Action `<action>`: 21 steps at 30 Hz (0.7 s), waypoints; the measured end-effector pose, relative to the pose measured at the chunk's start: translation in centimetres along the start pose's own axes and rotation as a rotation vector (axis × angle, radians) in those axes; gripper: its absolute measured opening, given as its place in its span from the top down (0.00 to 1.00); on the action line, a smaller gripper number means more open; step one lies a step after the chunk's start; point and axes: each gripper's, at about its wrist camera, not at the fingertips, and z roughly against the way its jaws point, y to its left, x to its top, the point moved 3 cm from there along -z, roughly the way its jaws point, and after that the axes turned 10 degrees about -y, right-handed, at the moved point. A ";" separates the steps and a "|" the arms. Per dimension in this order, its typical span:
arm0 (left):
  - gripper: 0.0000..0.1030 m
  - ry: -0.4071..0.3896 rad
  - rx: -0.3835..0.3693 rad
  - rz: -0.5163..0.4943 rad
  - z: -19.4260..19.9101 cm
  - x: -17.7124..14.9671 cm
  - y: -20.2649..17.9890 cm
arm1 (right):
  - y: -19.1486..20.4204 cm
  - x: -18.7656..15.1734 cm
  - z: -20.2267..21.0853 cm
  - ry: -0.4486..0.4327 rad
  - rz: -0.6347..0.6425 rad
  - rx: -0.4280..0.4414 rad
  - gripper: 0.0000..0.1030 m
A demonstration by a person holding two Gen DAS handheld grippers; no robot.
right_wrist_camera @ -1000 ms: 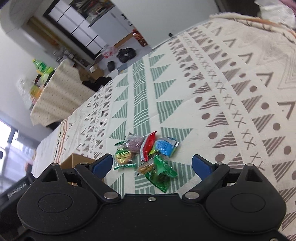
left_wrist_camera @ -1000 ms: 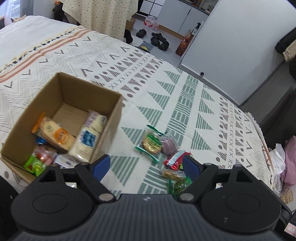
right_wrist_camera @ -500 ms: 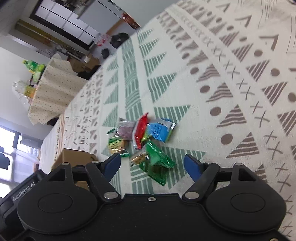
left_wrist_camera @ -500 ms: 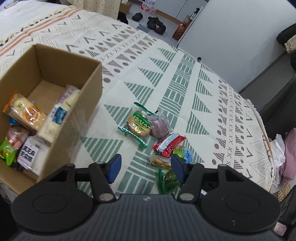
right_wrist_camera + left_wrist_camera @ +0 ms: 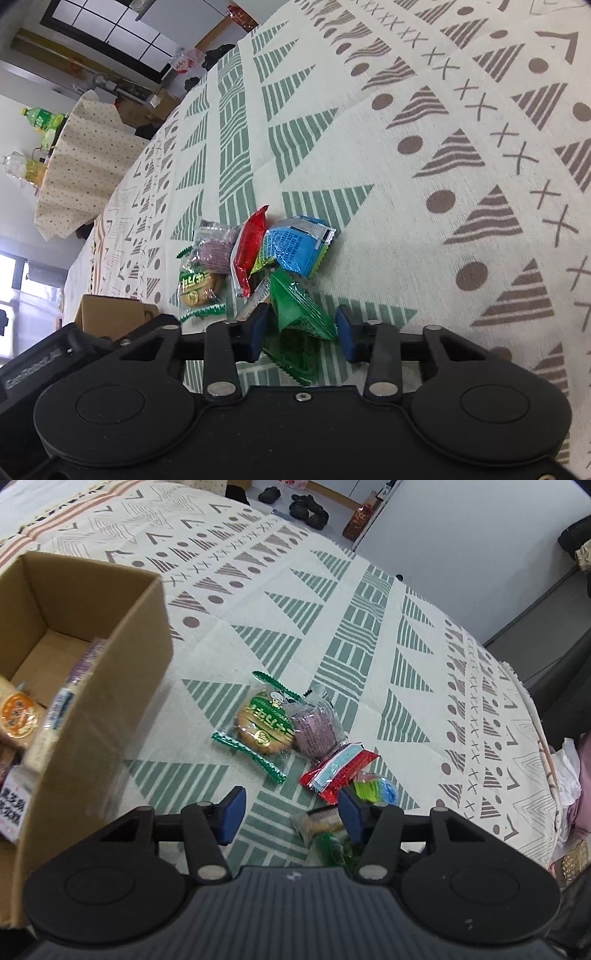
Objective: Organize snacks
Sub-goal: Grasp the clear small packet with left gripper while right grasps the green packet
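Observation:
A pile of small snack packs lies on the patterned cloth (image 5: 369, 635). It holds a round cookie pack with green ends (image 5: 264, 727), a purple pack (image 5: 317, 731) and a red pack (image 5: 340, 770). My left gripper (image 5: 290, 814) hovers just short of the pile, its jaws closing over bare cloth and the edge of a small biscuit pack (image 5: 321, 821), pads touching nothing. An open cardboard box (image 5: 140, 686) with several snacks inside stands to its left. My right gripper (image 5: 303, 334) is closing on a green packet (image 5: 295, 306), and both pads touch its edges. A blue pack (image 5: 295, 247) lies just beyond.
The cloth-covered surface drops off at the right, with pale bags (image 5: 569, 771) beside it. Shoes (image 5: 308, 509) lie on the floor beyond the far edge, by a white cabinet (image 5: 461, 535). In the right wrist view, a round table with a dotted cover (image 5: 85, 158) holds bottles.
Both grippers have come down closer to the snack pile and both pairs of jaws have narrowed. The right pads now reach the green packet. The box has slid left in the left wrist view.

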 end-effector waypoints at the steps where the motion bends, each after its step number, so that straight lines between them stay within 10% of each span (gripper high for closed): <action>1: 0.47 0.005 -0.002 -0.004 -0.3 -0.1 -0.1 | -0.1 0.1 0.1 -0.002 -0.003 -0.001 0.69; 21: 0.53 0.056 -0.062 -0.097 -3.9 -3.1 -3.7 | -2.7 1.8 2.0 -0.092 -0.004 -0.106 0.68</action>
